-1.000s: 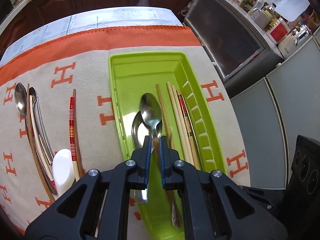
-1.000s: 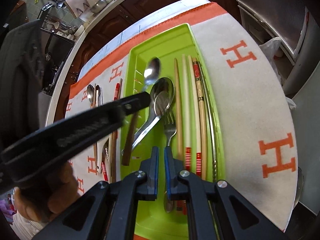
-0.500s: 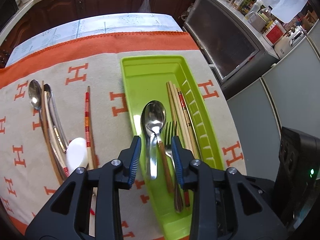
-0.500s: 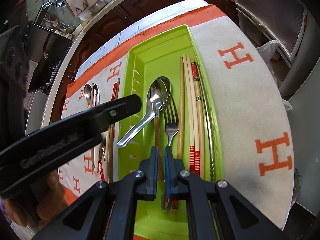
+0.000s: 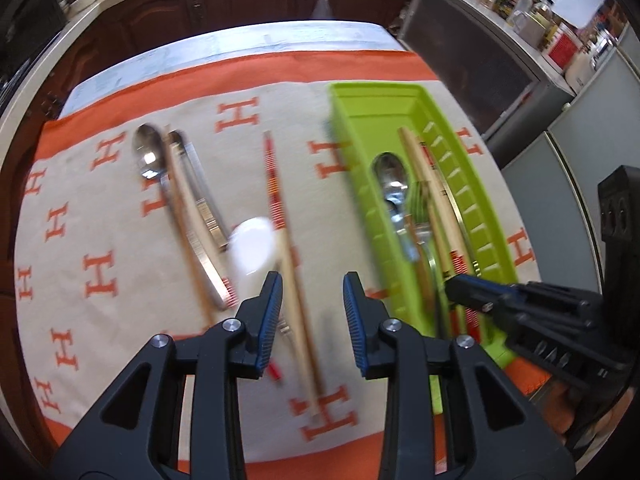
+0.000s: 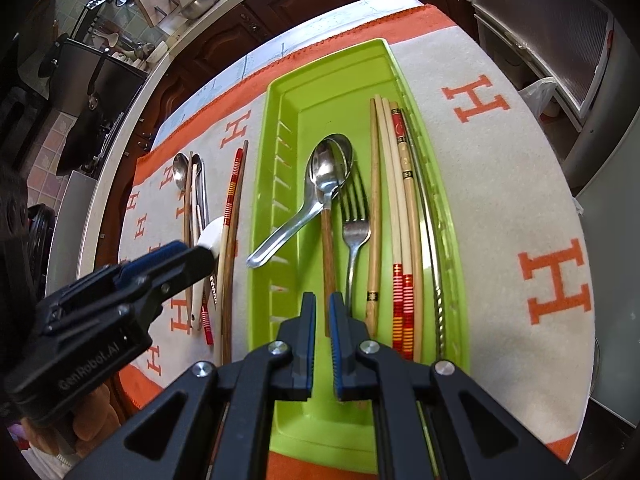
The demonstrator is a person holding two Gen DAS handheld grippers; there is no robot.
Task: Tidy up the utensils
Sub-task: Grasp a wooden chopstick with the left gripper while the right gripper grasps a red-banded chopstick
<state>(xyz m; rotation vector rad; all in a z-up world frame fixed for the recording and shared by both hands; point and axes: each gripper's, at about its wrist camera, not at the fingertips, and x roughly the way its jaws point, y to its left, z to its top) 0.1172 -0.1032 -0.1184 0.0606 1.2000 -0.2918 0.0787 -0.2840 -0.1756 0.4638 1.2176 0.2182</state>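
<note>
Utensils not yet sorted lay in a row on the cloth-covered counter in the left wrist view, and the left gripper, fingers parted and empty, hung over them, probably to pick the next piece. In the right wrist view, the green tray held spoons, a fork and chopsticks lengthwise in groups, while the right gripper hovered above it with fingers clenched on nothing.

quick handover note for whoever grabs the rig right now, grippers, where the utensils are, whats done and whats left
Left gripper: open, empty, over the cloth beside the green tray.
Right gripper: shut, empty, over the tray's near end.
Done: in the tray lie two stacked spoons, a fork and chopsticks.
Left: on the cloth, a metal spoon, a white spoon and several chopsticks.
</note>
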